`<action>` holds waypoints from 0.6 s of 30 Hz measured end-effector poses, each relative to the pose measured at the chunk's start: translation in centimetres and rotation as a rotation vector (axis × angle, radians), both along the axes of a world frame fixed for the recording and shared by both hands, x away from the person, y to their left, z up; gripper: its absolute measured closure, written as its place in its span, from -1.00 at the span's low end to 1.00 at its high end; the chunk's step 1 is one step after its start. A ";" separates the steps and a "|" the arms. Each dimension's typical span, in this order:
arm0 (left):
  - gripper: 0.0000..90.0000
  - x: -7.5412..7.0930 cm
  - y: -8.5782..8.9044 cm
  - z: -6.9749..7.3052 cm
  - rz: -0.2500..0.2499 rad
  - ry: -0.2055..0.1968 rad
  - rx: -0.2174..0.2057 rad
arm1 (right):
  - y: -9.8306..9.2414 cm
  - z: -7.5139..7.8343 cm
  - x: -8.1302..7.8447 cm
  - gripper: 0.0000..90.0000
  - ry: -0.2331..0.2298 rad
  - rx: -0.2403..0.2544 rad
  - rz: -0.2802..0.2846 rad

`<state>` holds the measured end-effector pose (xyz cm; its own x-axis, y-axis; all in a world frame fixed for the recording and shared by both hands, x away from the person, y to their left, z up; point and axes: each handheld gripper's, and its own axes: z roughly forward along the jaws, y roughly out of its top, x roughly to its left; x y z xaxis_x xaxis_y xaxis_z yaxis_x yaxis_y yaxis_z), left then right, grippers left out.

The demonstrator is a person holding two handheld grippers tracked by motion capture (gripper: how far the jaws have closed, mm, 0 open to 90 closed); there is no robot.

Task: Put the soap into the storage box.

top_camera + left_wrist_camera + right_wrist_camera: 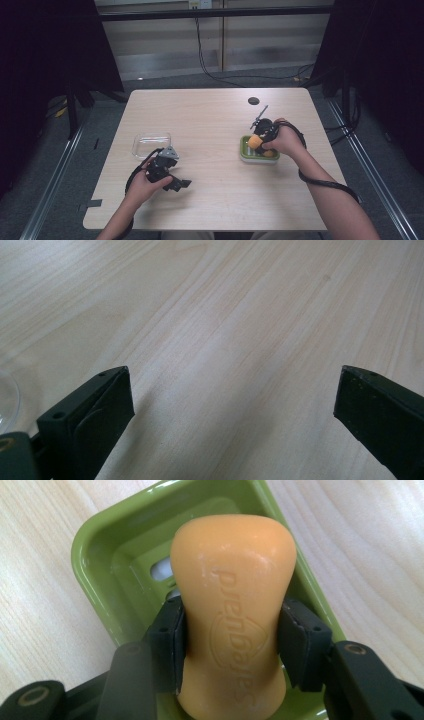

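An orange bar of soap (232,610) with raised lettering is clamped at its narrow waist by my right gripper (231,642). It hangs over a green soap dish (107,550), and whether it touches the dish I cannot tell. In the high view the soap (254,142) and right gripper (265,131) are above the green dish (245,154) at the table's right middle. My left gripper (181,184) rests low near the front left, jaws wide apart over bare wood. In the left gripper view its fingertips (107,395) have nothing between them.
A clear plastic lid or container (151,144) lies just beyond the left hand. A small dark round disc (253,100) sits near the table's far edge. Black cables trail from both grippers, and black curtains stand at both sides.
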<state>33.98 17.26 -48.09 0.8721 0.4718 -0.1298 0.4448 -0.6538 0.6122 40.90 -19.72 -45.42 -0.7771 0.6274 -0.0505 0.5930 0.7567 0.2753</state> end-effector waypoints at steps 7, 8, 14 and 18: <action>-0.95 -0.1 0.0 -0.1 0.010 -0.004 -0.009 | 0.1 -0.2 0.0 0.06 0.017 0.008 0.015; -0.95 -0.1 0.0 -0.1 0.015 -0.001 -0.018 | 0.1 -0.2 -0.1 0.06 0.013 0.014 0.015; -0.95 -0.2 0.0 -0.1 0.021 0.001 -0.022 | -0.1 0.1 -0.1 0.00 0.013 0.040 0.008; -0.95 -0.2 -0.1 -0.1 0.016 -0.002 -0.025 | -0.3 0.4 -0.2 -0.06 0.012 0.065 -0.013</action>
<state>33.80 17.21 -48.15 0.8649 0.4822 -0.1395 0.4535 -0.6314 0.6290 40.67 -20.01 -45.00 -0.7693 0.6389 -0.0005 0.6059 0.7298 0.3165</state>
